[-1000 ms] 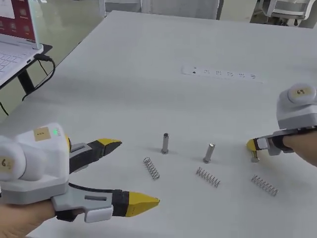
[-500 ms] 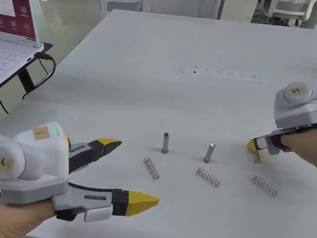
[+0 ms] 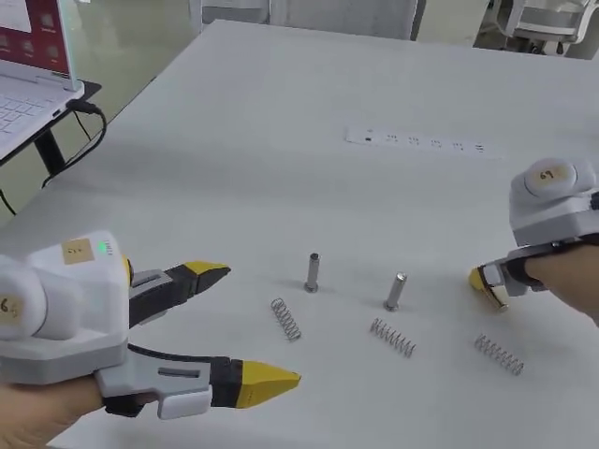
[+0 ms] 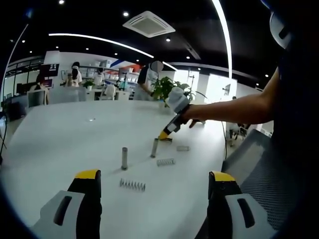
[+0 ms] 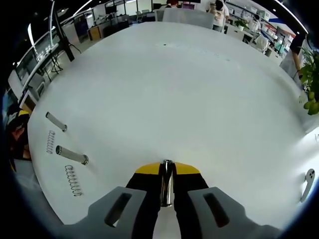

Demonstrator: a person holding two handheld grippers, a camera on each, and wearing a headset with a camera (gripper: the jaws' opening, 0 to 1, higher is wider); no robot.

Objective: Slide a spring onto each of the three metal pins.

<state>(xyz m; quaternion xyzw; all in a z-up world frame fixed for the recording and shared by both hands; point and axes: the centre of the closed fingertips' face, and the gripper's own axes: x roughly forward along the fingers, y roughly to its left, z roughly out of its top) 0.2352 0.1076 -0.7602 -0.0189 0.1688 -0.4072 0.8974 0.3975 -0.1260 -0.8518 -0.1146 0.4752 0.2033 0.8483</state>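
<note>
Right gripper (image 3: 482, 278) has tilted its clamped pin (image 5: 167, 186).

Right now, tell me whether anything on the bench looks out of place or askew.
One thing: the third pin is not standing like the other two pins; it is clamped in the right gripper. All three springs lie loose on the table, none visibly damaged.

Open-plan office: laptop (image 3: 33, 42), swivel chairs (image 3: 545, 15), power strip (image 3: 416, 142), ceiling vent (image 4: 148, 24), potted plant (image 4: 163, 89).
</note>
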